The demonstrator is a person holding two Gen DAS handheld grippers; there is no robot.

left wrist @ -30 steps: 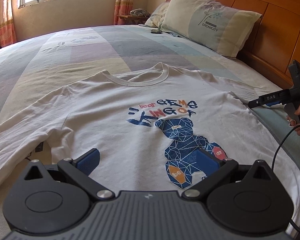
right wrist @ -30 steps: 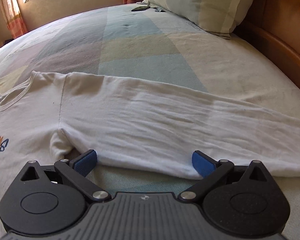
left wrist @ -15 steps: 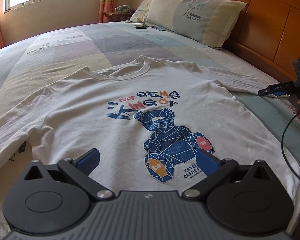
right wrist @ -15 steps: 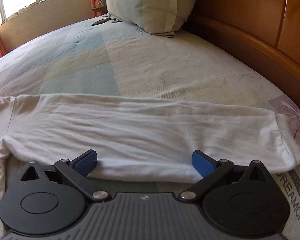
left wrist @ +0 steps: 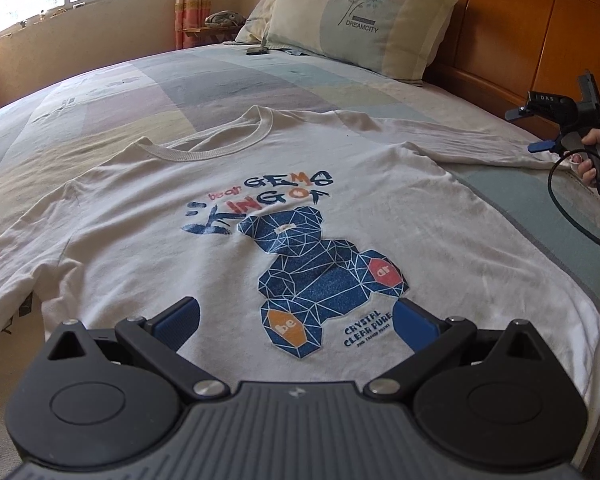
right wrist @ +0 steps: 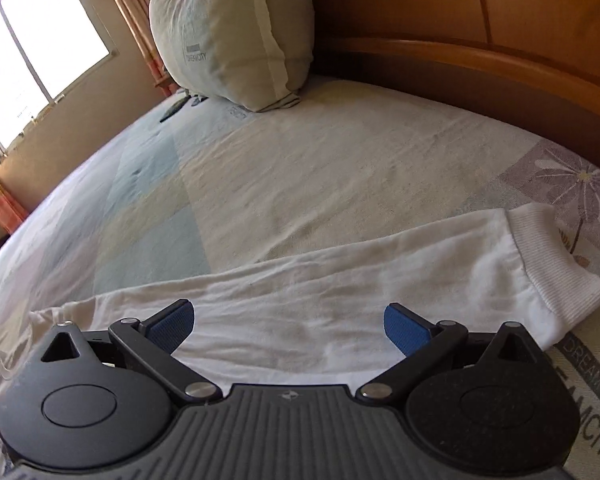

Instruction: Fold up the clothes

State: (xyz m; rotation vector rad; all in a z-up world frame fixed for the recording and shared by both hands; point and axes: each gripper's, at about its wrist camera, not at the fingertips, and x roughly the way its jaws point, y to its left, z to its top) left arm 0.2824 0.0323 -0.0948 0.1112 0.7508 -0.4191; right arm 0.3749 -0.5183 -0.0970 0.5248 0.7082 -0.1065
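Left wrist view showed the white shirt [left wrist: 180,248] lying flat, print up, on the bed [left wrist: 148,92], its hem hidden behind the left gripper [left wrist: 296,326], whose fingers stood apart. Right gripper [right wrist: 290,326], also spread, hovered over the sleeve [right wrist: 360,280]; the shirt body was cut off at left.

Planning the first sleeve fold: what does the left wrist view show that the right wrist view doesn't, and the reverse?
Left wrist only: the shirt's bear print, collar, the open left gripper, and the right gripper by the sleeve end. Right wrist only: the ribbed cuff lying flat, seen close, past the open right gripper's blue pads. Both: the sleeve, pillow, headboard and bedspread.
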